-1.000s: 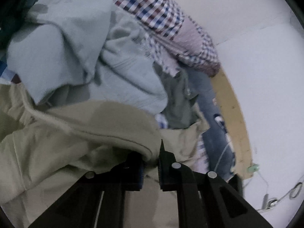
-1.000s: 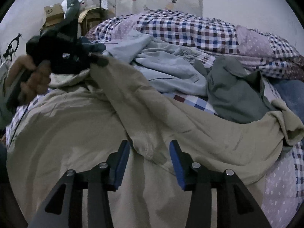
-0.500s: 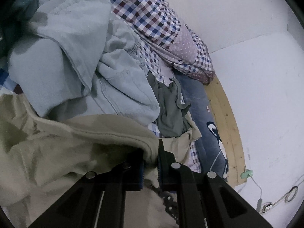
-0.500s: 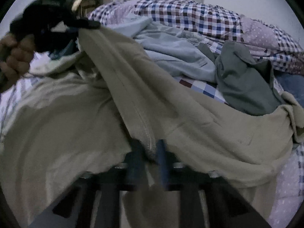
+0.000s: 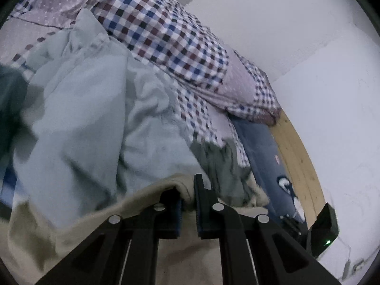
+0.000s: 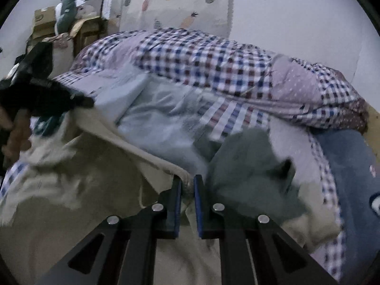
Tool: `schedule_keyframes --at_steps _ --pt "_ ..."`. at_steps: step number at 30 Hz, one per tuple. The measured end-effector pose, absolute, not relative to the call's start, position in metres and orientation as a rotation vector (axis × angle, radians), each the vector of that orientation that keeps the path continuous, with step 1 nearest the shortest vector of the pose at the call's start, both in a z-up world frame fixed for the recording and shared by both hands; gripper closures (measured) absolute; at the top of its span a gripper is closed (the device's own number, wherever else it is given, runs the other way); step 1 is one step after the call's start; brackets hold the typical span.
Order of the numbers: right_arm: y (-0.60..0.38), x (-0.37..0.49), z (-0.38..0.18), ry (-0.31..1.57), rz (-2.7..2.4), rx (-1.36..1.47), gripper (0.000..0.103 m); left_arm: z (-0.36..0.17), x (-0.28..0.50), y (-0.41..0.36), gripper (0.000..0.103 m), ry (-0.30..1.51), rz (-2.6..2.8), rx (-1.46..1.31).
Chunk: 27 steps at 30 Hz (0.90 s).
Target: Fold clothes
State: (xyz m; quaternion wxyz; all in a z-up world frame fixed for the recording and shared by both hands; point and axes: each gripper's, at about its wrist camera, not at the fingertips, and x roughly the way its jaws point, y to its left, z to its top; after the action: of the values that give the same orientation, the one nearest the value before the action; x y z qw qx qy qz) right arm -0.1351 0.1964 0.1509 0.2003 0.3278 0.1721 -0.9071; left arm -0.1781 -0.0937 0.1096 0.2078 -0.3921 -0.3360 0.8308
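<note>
A: State the grip condition.

B: The left hand-held gripper (image 5: 188, 198) is pinching a rolled edge of the beige garment (image 5: 133, 216). The right hand-held gripper (image 6: 187, 190) is pinching the same garment (image 6: 71, 190) at another point on that edge. In the right wrist view the left hand-held gripper (image 6: 47, 95) appears far left, with the hem stretched between the two grips.

A: Location of the garment?

B: On the bed (image 6: 344, 166), nearest of the pile, lifted at the held edge and draped below it.

A: Handling properties?

B: Judged soft, light and limp; it sags between grips and will not hold shape unaided. Hold at the hem or seam, where the cloth is thickest, and keep it taut.

A: Surface and room?

B: The bed carries a pale blue garment (image 5: 78, 123), a grey garment (image 6: 256, 173) and a checked quilt (image 6: 201, 66). A wooden bed frame (image 5: 296, 161) meets the white wall (image 5: 308, 47); a patterned curtain (image 6: 178, 2) hangs at the far side.
</note>
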Motion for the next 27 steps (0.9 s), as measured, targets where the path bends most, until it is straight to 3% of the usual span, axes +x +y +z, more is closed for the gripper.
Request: schedule_keyframes --at_steps 8,17,19,20,22,23,25,26,27 --pt "0.171 -0.244 0.167 0.585 -2.565 0.946 0.094 0.130 -0.250 -0.090 0.096 -0.910 2.487 -1.061" --pt "0.116 -0.338 0.103 0.805 -2.608 1.075 0.094 0.102 -0.317 -0.088 0.095 -0.862 2.629 -1.208" --pt "0.109 -0.352 0.086 0.890 -2.640 1.116 0.070 0.089 -0.327 -0.087 0.092 -0.858 2.607 -1.269" --pt "0.107 -0.357 0.081 0.926 -2.670 1.125 0.064 0.085 -0.329 -0.089 0.092 -0.868 2.584 -1.291" --pt "0.116 -0.353 0.096 0.869 -2.821 1.012 0.034 0.087 -0.325 -0.095 0.086 -0.895 2.547 -1.283" --pt "0.124 -0.346 0.111 0.779 -2.900 0.911 0.031 0.093 -0.321 -0.099 0.085 -0.912 2.529 -1.244" --pt "0.143 -0.331 0.140 0.584 -2.969 0.787 0.016 0.110 -0.312 -0.107 0.061 -0.961 2.482 -1.148" --pt "0.153 -0.323 0.154 0.485 -2.997 0.723 0.016 0.117 -0.308 -0.109 0.054 -0.978 2.460 -1.106" --pt "0.163 -0.315 0.168 0.388 -3.017 0.666 0.015 0.125 -0.304 -0.111 0.040 -0.994 2.438 -1.065"
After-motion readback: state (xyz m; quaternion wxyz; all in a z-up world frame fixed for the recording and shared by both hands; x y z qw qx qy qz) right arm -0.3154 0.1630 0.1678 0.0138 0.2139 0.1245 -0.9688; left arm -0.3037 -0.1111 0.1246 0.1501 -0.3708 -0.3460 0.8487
